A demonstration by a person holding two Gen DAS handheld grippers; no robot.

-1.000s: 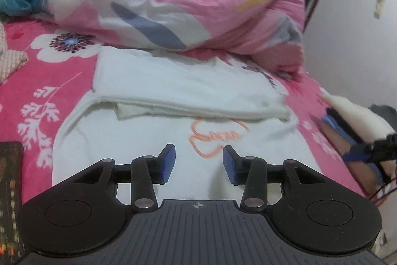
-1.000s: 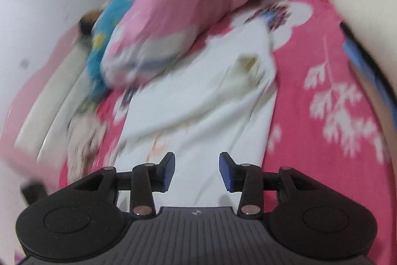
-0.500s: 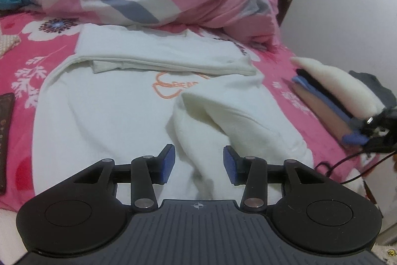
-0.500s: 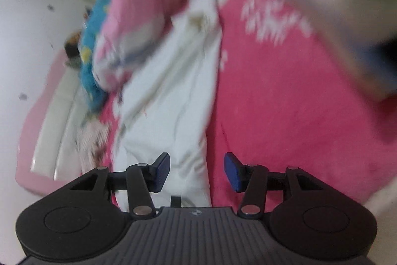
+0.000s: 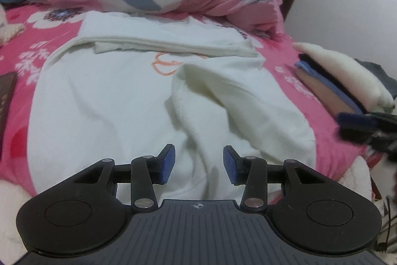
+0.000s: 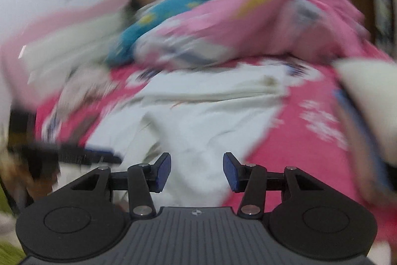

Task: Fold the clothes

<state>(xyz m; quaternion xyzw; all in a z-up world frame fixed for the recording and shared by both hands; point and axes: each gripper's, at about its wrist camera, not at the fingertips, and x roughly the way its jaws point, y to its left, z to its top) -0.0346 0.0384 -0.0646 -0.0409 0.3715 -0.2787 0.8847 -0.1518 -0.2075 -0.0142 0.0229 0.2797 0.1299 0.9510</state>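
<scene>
On the pink floral bed (image 5: 22,61) I see a white cotton garment (image 5: 104,101); my left hand-held gripper (image 5: 198,163) hovers apart, empty, and my right hand-held gripper (image 6: 196,169) is closing on nothing.

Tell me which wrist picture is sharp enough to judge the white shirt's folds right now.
Left wrist view: mostly sharp, the white shirt and its folded sleeve read clearly; only the right hand-held gripper at the edge is smeared. Right wrist view: heavy motion blur, shirt and pink quilt streaked; fisheye bends both.
</scene>
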